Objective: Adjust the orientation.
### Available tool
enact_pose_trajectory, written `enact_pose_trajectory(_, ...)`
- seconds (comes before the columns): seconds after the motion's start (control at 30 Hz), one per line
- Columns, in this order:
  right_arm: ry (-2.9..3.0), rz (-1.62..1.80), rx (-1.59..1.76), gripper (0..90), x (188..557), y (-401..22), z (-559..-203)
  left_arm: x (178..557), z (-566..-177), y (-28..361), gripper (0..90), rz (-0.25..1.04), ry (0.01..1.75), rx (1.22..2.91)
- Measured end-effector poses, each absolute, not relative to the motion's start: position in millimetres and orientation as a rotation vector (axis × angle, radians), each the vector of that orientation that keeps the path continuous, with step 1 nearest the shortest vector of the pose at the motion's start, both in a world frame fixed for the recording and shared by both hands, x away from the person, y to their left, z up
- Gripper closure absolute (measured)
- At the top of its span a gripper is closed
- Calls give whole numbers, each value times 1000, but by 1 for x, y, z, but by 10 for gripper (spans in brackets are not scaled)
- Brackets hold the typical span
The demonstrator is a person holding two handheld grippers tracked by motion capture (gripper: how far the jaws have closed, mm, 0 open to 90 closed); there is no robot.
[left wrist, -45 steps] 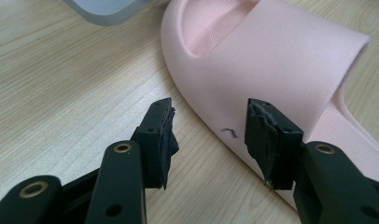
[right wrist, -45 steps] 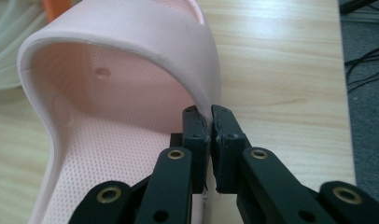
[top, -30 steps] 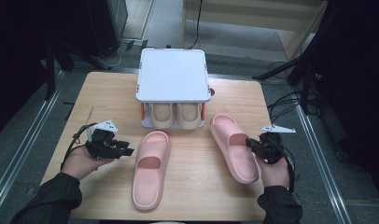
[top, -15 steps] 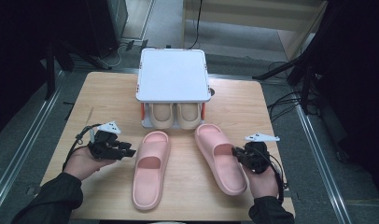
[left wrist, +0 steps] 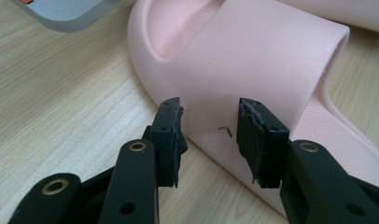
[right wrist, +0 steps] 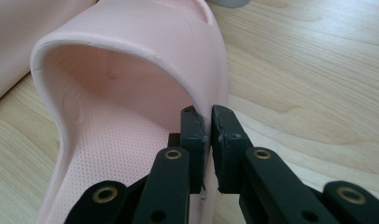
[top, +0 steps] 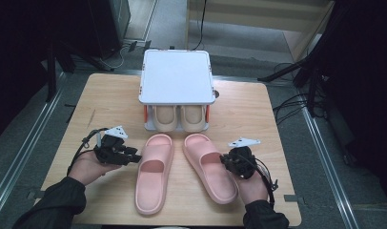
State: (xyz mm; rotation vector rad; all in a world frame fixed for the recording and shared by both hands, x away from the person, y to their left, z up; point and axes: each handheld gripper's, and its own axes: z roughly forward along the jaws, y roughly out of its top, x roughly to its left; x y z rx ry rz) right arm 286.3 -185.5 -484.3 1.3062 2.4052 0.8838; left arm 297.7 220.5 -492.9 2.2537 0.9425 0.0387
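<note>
On the wooden table (top: 258,124), two pink slippers lay side by side in front of a white rack (top: 176,76) holding a beige pair (top: 178,117). The right gripper (top: 226,162) had its jaws pinched on the side wall of the right slipper (top: 209,167), at the edge of its strap. The left gripper (top: 134,158) pointed at the left slipper (top: 153,171), its jaws standing apart just short of the strap's outer side, gripping nothing. The slippers' toes pointed toward the rack.
</note>
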Motion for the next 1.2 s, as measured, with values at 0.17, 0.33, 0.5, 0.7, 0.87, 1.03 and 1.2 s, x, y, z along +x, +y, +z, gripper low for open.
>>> enact_pose_trajectory(0.17,2419,898,1294,833,286,-173,-489,299,-497,219,595,23,954,2236)
enact_pose_trajectory(0.33,2452,903,1276,822,283,-161,-494,299,-498,220,596,10,952,2251)
enact_pose_trajectory(0.5,2461,913,1267,812,281,-155,-496,298,-500,221,598,-1,948,2266)
enact_pose_trajectory(0.7,2463,951,1289,789,281,-156,-498,298,-500,221,604,-5,944,2268)
enact_pose_trajectory(0.87,2483,967,1291,768,279,-153,-499,296,-500,219,612,-16,924,2270)
enact_pose_trajectory(1.03,2503,985,1264,766,276,-148,-500,293,-500,213,611,-33,888,2282)
enact_pose_trajectory(1.2,2512,1002,1238,750,276,-145,-501,292,-500,211,605,-36,873,2289)
